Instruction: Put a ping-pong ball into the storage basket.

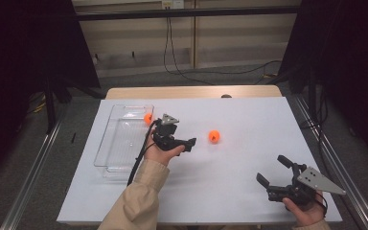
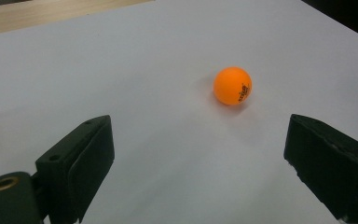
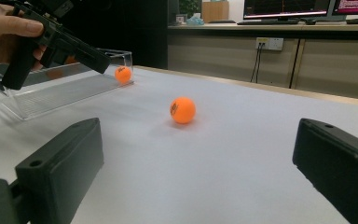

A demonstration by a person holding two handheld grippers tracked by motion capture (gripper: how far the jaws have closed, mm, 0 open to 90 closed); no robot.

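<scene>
An orange ball (image 1: 213, 136) lies on the white table top, a short way right of my left gripper (image 1: 190, 143). In the left gripper view the ball (image 2: 232, 86) sits beyond the left gripper (image 2: 198, 135), whose jaws stand wide apart with nothing between them. A second orange ball (image 1: 147, 118) rests in the far end of a clear plastic tray (image 1: 117, 143). My right gripper (image 1: 271, 169) is at the near right, open and empty. In the right gripper view the right gripper (image 3: 198, 135) faces the loose ball (image 3: 182, 110), with the tray's ball (image 3: 123, 74) farther off.
The white sheet (image 1: 249, 182) covers a wooden table whose far edge (image 1: 191, 92) shows. Metal rails run along both sides on the floor. Cables hang at the back wall. The left gripper (image 3: 93, 58) and its hand hover near the tray (image 3: 51, 95) in the right gripper view.
</scene>
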